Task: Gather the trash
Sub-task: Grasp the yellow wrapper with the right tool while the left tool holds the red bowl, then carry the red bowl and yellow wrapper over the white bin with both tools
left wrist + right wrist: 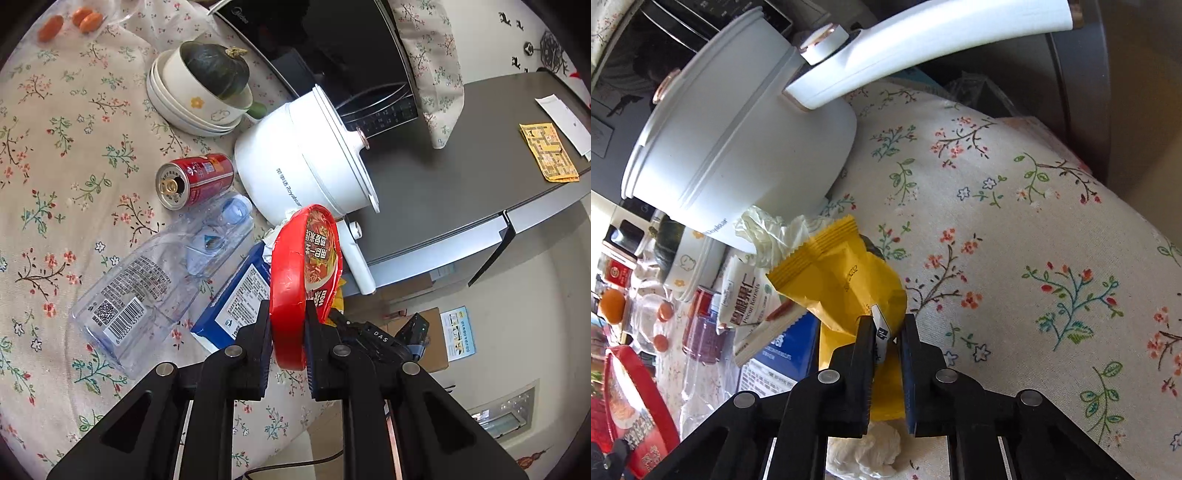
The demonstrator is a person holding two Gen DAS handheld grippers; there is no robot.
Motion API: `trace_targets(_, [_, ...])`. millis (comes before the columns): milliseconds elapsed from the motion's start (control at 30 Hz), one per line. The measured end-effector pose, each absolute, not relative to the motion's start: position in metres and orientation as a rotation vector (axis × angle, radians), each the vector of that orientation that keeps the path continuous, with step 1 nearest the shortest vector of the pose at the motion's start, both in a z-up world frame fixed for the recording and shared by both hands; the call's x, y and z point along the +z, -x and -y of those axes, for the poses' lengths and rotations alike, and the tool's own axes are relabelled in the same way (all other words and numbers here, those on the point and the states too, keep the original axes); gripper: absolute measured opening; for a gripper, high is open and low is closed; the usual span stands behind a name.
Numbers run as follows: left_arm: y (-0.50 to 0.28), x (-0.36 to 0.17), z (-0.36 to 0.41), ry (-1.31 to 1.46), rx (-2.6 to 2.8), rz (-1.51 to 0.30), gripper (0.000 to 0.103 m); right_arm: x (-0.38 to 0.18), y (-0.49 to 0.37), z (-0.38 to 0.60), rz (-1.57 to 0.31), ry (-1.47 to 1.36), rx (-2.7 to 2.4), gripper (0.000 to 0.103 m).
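Note:
My left gripper [287,314] is shut on the rim of a red instant-noodle bowl [303,266], held above the floral tablecloth; the bowl also shows in the right wrist view [631,406]. My right gripper [886,325] is shut on a yellow snack wrapper [842,280] just above the table. On the table lie a red can [195,179] on its side, a crushed clear plastic bottle [159,277], a blue carton [236,302], a white nut packet [746,299], crumpled tissue [768,232] and a white wad [864,450] under my right gripper.
A white electric pot [303,162] with a long handle [923,40] stands close behind the trash. Stacked bowls holding a dark squash [214,70] sit at the back. A black oven [325,48] is behind. Orange fruits [70,22] lie far back. The table edge drops to the floor.

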State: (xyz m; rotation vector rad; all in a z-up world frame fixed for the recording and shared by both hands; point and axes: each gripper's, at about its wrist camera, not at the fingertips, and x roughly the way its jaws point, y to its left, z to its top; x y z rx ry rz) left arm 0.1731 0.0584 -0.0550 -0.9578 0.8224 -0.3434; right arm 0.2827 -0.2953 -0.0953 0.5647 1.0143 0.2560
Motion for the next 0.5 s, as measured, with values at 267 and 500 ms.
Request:
trace_targets(267, [-0.172,-0.05,-0.062,0.942,-0.353,-0.797,0.016,-0.069,-0.269,0.303,-0.931,-0.628,0.307,0.011])
trace_targets(500, [-0.173,-0.043,-0.049,0.888,-0.369,-0.785,0.016,-0.046,-0.252,0.306,-0.904,-0.619,0.377,0.011])
